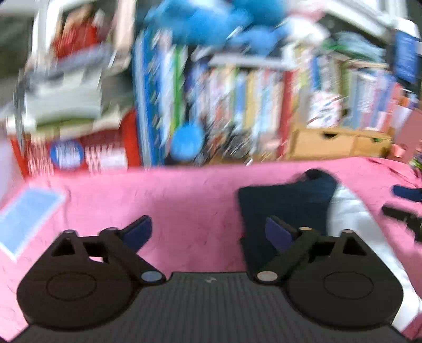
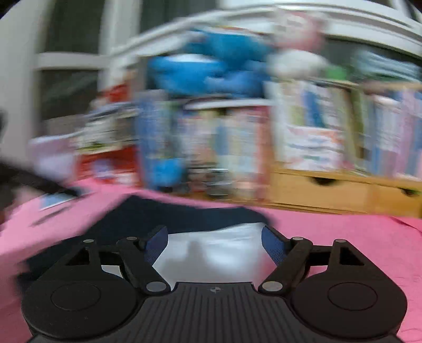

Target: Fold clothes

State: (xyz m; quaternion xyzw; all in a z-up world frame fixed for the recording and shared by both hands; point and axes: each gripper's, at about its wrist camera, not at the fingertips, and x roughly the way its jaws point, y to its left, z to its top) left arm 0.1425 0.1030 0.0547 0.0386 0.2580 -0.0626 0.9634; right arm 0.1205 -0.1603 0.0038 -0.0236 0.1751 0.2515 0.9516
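Observation:
A navy garment [image 1: 287, 200] lies on the pink cover [image 1: 184, 200] with a white garment [image 1: 350, 213] against its right side. My left gripper [image 1: 208, 232] hangs open above the cover, just left of the navy cloth, with nothing between its blue pads. At the right edge of that view my right gripper [image 1: 403, 204] shows only in part. In the right wrist view my right gripper [image 2: 215, 244] stands open over the white garment [image 2: 211, 250], its pads clear of the cloth. The navy garment [image 2: 184, 213] spreads behind and to the left. Both views are blurred.
A pale blue and white booklet [image 1: 26, 216] lies on the cover at the left. Behind the cover stands a packed bookshelf [image 1: 250, 100] with blue plush toys [image 1: 211, 23] on top and wooden drawers [image 1: 337, 142] below. A dark blurred shape [image 2: 23, 179] crosses the left edge.

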